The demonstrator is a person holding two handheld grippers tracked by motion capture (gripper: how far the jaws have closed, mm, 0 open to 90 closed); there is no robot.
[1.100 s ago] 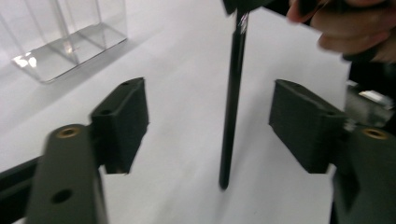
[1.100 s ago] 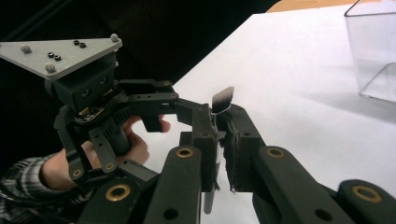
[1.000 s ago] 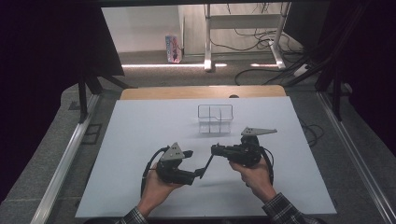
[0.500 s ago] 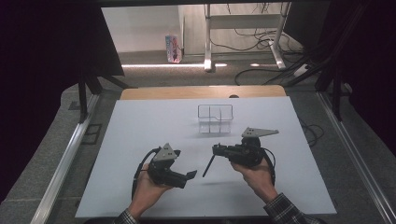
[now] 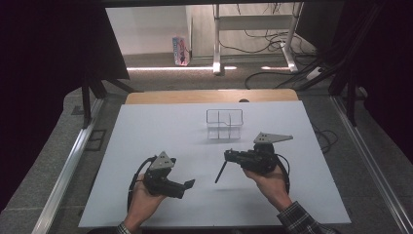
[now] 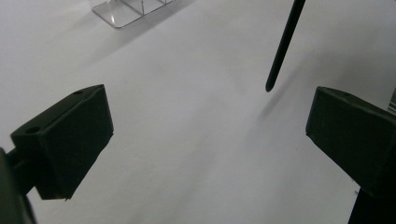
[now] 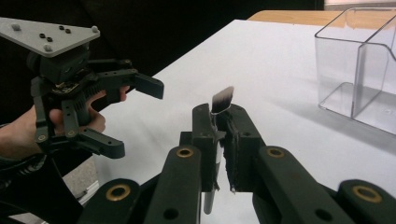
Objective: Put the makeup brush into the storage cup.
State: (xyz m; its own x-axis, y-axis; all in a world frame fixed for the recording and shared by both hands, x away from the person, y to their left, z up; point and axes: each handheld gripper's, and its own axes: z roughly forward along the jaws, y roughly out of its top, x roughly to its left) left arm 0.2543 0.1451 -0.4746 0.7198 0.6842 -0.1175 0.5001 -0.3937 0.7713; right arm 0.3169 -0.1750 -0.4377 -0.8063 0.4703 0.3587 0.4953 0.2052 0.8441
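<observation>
1. The white table (image 5: pixel 146 126) spreads across the middle of the high view, with a wooden edge along its far side.
2. The clear divided box (image 5: pixel 224 124) stands on the far middle of the table, well apart from both grippers. In the right gripper view its walls (image 7: pixel 359 65) rise at the right.
3. The right gripper (image 5: pixel 227 156) is held at the near right of the table, pointing left. Its jaws are clamped together on the brush. In the right gripper view the jaws (image 7: pixel 219 135) press on the handle from both sides.
4. The left gripper (image 5: pixel 187 185) is held at the near left, just above the table, pointing right. Its jaws have just been opening and now stand wide apart with nothing between them. In the left gripper view bare table shows between the two black pads (image 6: pixel 74 135).
5. The brush (image 5: pixel 220 172) hangs down and to the left from the right gripper. Its dark handle tip (image 6: pixel 280 46) is close above the table. Its bristle end (image 7: pixel 222 99) sticks up past the jaws, pale at the top.
</observation>
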